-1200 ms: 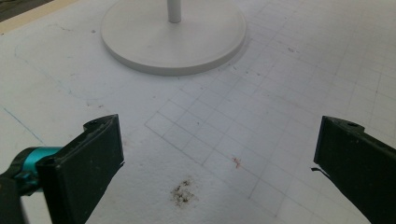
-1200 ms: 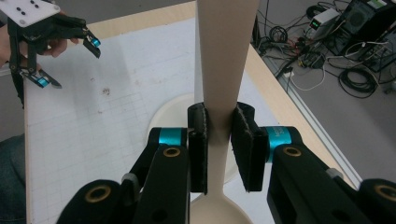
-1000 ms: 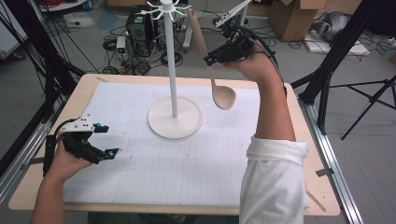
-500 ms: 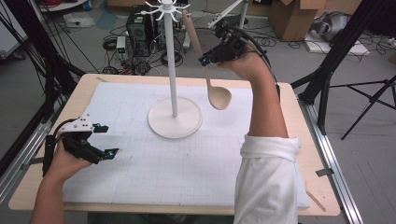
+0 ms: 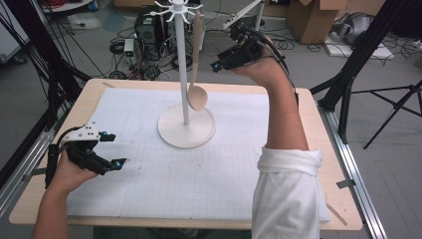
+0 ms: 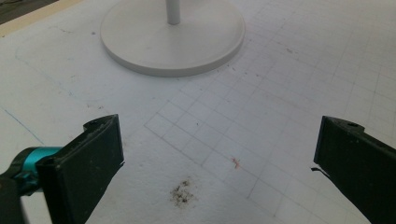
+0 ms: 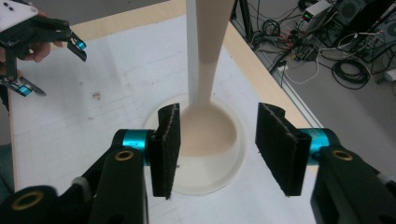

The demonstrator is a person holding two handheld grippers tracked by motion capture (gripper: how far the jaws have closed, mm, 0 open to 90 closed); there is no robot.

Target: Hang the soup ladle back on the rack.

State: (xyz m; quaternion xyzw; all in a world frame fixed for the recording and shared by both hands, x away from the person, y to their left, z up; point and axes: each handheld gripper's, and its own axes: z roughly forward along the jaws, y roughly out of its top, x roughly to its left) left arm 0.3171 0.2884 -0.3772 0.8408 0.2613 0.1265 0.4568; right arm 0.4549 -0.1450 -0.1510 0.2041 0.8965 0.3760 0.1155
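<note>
My right hand-held gripper (image 5: pixel 217 65) is raised high over the far side of the counter (image 5: pixel 318 124), level with the upper part of the white stand (image 5: pixel 185 74). Its jaws have just been opening and now stand apart, released, with nothing pressed between the pads. The wooden spoon (image 5: pixel 196 64) hangs from one of the hooks at the top of the stand, handle up and bowl down, close beside the pole and above the round base. In the right gripper view the spoon's bowl (image 7: pixel 208 128) shows beyond the gap between my two black jaws, clear of both.

My left hand-held gripper (image 5: pixel 112 149) rests low at the near left of the counter, on the white gridded sheet (image 5: pixel 199 169), well apart from the stand. Its jaws are spread wide, holding nothing; in the left gripper view the stand's base (image 6: pixel 173 42) lies ahead of them.
</note>
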